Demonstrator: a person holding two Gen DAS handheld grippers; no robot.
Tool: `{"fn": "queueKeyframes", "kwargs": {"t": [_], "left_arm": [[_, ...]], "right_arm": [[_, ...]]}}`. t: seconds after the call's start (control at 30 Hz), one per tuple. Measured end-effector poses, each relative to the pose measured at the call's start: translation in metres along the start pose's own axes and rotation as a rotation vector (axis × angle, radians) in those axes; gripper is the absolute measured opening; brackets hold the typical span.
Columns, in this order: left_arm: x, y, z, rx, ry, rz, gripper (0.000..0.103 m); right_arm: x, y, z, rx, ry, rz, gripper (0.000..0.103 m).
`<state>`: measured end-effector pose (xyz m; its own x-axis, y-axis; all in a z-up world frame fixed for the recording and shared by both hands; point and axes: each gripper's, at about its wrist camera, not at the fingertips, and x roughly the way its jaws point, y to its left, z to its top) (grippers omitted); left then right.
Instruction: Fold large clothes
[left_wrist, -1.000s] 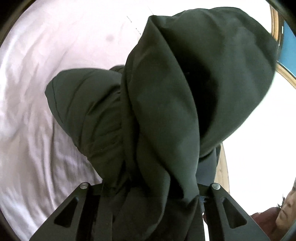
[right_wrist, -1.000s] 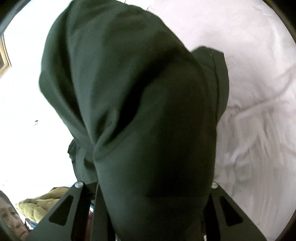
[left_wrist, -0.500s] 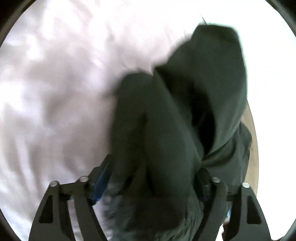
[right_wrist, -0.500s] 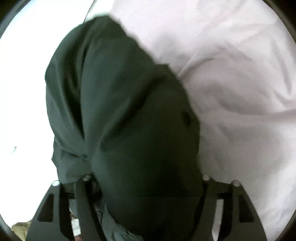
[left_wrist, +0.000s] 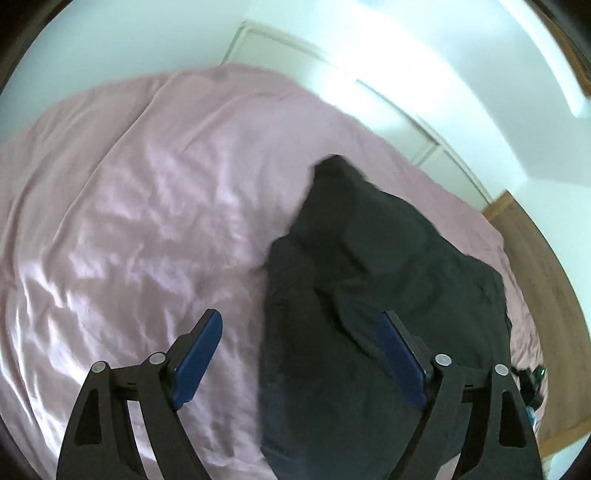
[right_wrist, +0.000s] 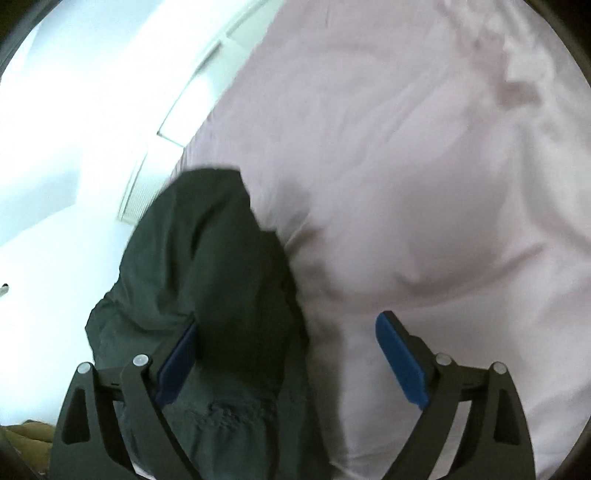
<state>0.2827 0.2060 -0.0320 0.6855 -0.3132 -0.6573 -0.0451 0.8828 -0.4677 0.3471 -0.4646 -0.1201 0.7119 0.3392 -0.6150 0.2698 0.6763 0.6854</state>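
Pink wrinkled bed sheet (left_wrist: 140, 206) fills both views. Left tool (left_wrist: 299, 328) spread wide, blue pads bare, pinching nothing; dark garment (left_wrist: 369, 280) lies bunched on the sheet under and ahead of its right finger, running forward from there. Right tool (right_wrist: 286, 328) also spread, nothing pinched; same dark garment (right_wrist: 207, 266) heaped by its left finger and partly between the fingers, touching the left pad or just beside it, can't tell. Beyond the bed: white wall panel (left_wrist: 424, 122), wooden floor (left_wrist: 546, 273) far right of left tool.

Both hand-held grippers, left (left_wrist: 299, 339) and right (right_wrist: 288, 339), spread wide
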Motion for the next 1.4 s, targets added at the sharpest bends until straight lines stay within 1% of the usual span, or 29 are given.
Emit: {"fn": "queueKeyframes", "kwargs": {"t": [0.03, 0.07, 0.1, 0.13, 0.27, 0.37, 0.47, 0.57, 0.63, 0.73, 0.8, 0.83, 0.87, 0.9, 1.0, 1.07, 1.17, 1.2, 1.3, 1.4], "left_arm": [[0.003, -0.005, -0.001, 0.018, -0.013, -0.002, 0.086], [0.002, -0.011, -0.004, 0.034, -0.026, -0.008, 0.086], [0.003, -0.017, -0.003, 0.047, -0.043, -0.022, 0.086], [0.005, -0.020, -0.004, 0.058, -0.065, -0.039, 0.086], [0.011, -0.022, -0.008, 0.076, -0.151, -0.083, 0.087], [0.008, -0.024, -0.011, 0.092, -0.188, -0.084, 0.087], [0.001, -0.033, -0.016, 0.125, -0.214, -0.069, 0.087], [-0.010, -0.045, -0.022, 0.154, -0.219, -0.062, 0.087], [-0.018, -0.055, -0.026, 0.173, -0.221, -0.039, 0.087], [-0.047, -0.077, -0.043, 0.198, -0.223, -0.012, 0.088], [-0.067, -0.091, -0.057, 0.209, -0.211, -0.003, 0.089], [-0.075, -0.097, -0.064, 0.213, -0.208, 0.007, 0.091], [-0.088, -0.106, -0.075, 0.218, -0.207, 0.034, 0.092], [-0.096, -0.111, -0.083, 0.218, -0.209, 0.045, 0.092], [-0.129, -0.130, -0.114, 0.210, -0.226, 0.077, 0.095], [-0.152, -0.144, -0.136, 0.214, -0.242, 0.101, 0.097], [-0.177, -0.164, -0.163, 0.248, -0.255, 0.151, 0.097], [-0.186, -0.172, -0.174, 0.262, -0.262, 0.156, 0.097], [-0.209, -0.192, -0.201, 0.291, -0.284, 0.177, 0.097], [-0.222, -0.208, -0.221, 0.308, -0.289, 0.175, 0.097]], "right_arm": [[-0.015, -0.023, 0.010, -0.009, -0.022, 0.001, 0.093], [-0.044, -0.040, 0.033, -0.012, -0.037, 0.007, 0.093], [-0.049, -0.038, 0.031, -0.019, -0.058, 0.022, 0.093], [-0.059, -0.049, 0.032, -0.027, -0.076, 0.031, 0.093], [-0.082, -0.044, 0.028, -0.083, -0.163, 0.042, 0.093], [-0.099, -0.033, 0.023, -0.134, -0.215, 0.045, 0.094], [-0.112, -0.019, 0.013, -0.174, -0.237, 0.056, 0.094], [-0.131, -0.001, -0.001, -0.203, -0.256, 0.086, 0.095], [-0.147, 0.016, -0.016, -0.236, -0.248, 0.097, 0.103], [-0.167, 0.040, -0.040, -0.299, -0.230, 0.074, 0.103], [-0.184, 0.054, -0.062, -0.330, -0.190, 0.066, 0.103], [-0.191, 0.059, -0.074, -0.347, -0.187, 0.064, 0.103], [-0.196, 0.064, -0.083, -0.357, -0.191, 0.061, 0.103], [-0.208, 0.071, -0.099, -0.380, -0.193, 0.051, 0.103], [-0.229, 0.084, -0.135, -0.438, -0.192, -0.007, 0.103], [-0.246, 0.093, -0.161, -0.488, -0.203, -0.054, 0.103], [-0.269, 0.106, -0.195, -0.562, -0.220, -0.124, 0.103], [-0.277, 0.109, -0.204, -0.579, -0.230, -0.138, 0.103], [-0.305, 0.116, -0.230, -0.609, -0.261, -0.153, 0.103], [-0.326, 0.116, -0.250, -0.627, -0.290, -0.174, 0.103]]}}
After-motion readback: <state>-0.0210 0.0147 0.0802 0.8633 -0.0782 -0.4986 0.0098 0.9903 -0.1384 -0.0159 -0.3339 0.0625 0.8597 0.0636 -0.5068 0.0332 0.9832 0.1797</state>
